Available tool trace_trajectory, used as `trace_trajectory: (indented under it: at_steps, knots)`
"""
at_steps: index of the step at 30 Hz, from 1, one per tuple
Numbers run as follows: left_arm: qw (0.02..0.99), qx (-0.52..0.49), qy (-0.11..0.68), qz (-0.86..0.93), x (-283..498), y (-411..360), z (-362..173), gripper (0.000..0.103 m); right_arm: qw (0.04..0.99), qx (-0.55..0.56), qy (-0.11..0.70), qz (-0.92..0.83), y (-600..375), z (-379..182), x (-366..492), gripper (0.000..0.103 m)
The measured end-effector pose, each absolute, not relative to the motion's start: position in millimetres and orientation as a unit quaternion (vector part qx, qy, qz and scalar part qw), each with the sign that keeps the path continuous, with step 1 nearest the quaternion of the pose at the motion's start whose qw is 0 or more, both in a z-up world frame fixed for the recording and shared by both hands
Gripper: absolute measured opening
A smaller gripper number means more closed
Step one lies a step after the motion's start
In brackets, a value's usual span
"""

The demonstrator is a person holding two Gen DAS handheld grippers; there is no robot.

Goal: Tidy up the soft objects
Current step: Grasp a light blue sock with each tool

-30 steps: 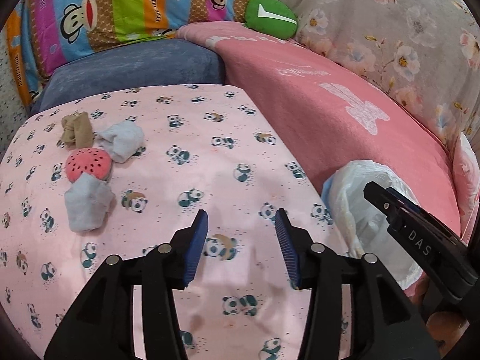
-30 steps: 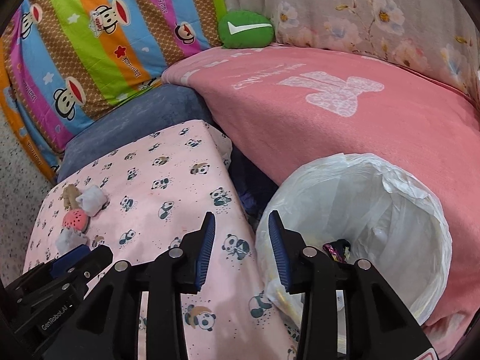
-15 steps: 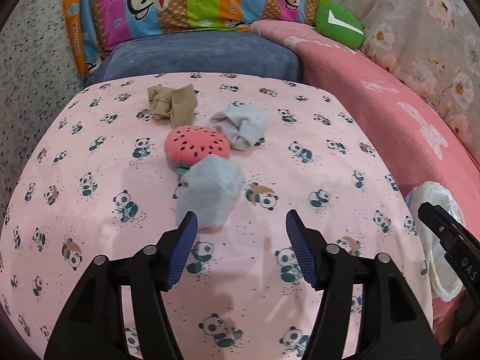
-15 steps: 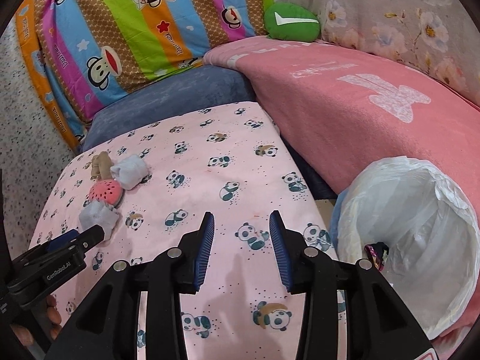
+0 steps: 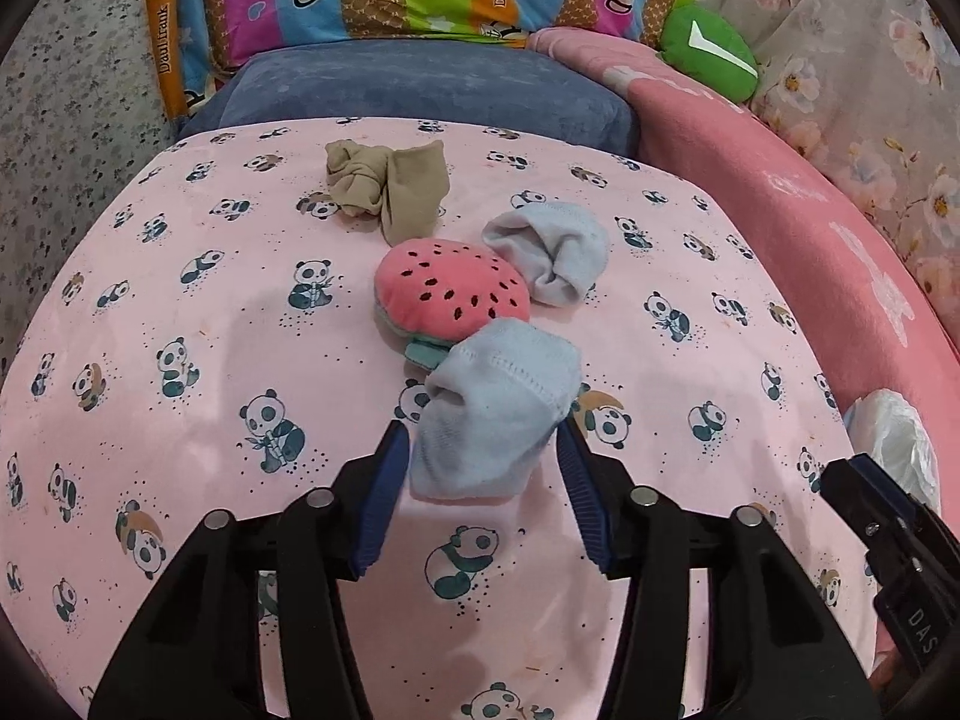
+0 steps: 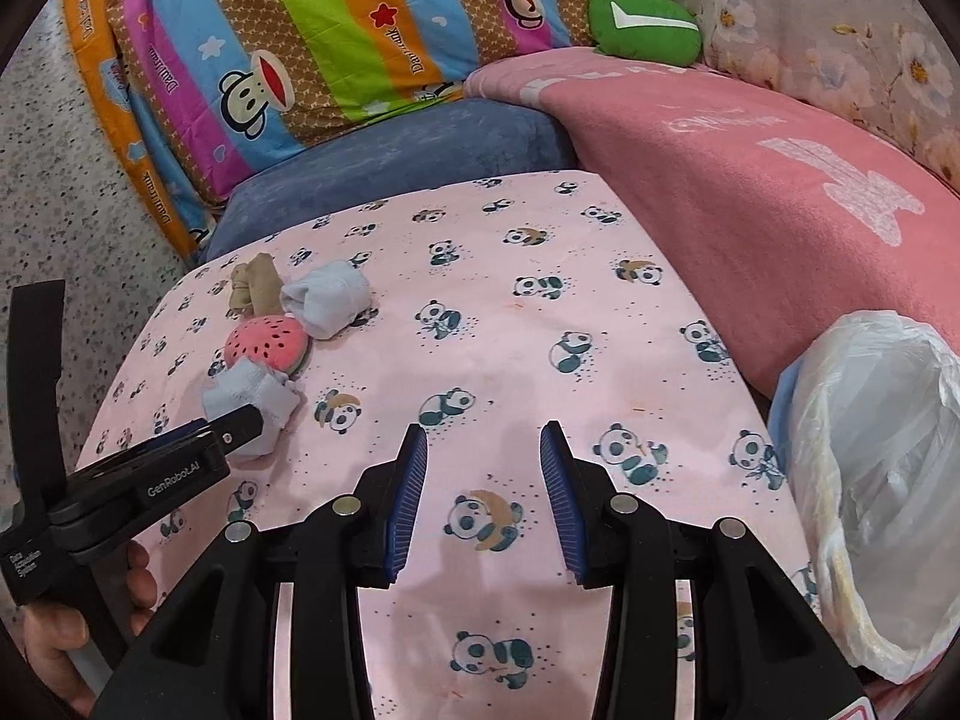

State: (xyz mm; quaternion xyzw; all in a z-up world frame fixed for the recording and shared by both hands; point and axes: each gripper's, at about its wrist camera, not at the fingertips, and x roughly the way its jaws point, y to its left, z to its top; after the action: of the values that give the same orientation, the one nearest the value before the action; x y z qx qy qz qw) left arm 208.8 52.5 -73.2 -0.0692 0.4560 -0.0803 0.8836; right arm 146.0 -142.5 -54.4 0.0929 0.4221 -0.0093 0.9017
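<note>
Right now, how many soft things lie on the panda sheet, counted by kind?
Light blue socks: 2 (near one, far one)
Beige socks: 1
Watermelon plush toys: 1
Total: 4

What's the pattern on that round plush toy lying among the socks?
The plush toy looks like a watermelon slice: pink-red with black seeds and a green edge. The left wrist view shows it best.
</note>
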Motion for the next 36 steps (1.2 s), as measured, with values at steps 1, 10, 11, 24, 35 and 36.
trace_trajectory:
  at_steps: [1, 10, 11, 24, 35, 36]
  knots:
    - [0.881, -0.073, 0.458, -0.088, 210, 52, -73, 0.036, 0.901, 0.095, 0.423, -0.005, -139, -55, 149, 0.039]
    - [0.885, -0.082, 0.445, -0.109, 210, 62, -61, 0.021, 0.898, 0.110, 0.425, 0.026, -101, -56, 191, 0.039]
    - [0.885, -0.081, 0.445, -0.108, 211, 65, -59, 0.021, 0.897, 0.115, 0.425, 0.029, -98, -56, 197, 0.039]
    - [0.889, -0.085, 0.440, -0.097, 223, 96, -52, 0.021, 0.889, 0.135, 0.436, 0.039, -60, -71, 274, 0.052]
    - [0.887, -0.087, 0.444, -0.097, 231, 102, -60, 0.021, 0.876, 0.128, 0.463, 0.042, -56, -102, 293, 0.012]
    - [0.887, -0.087, 0.444, -0.097, 231, 101, -60, 0.021, 0.878, 0.128, 0.460, 0.041, -57, -101, 291, 0.011]
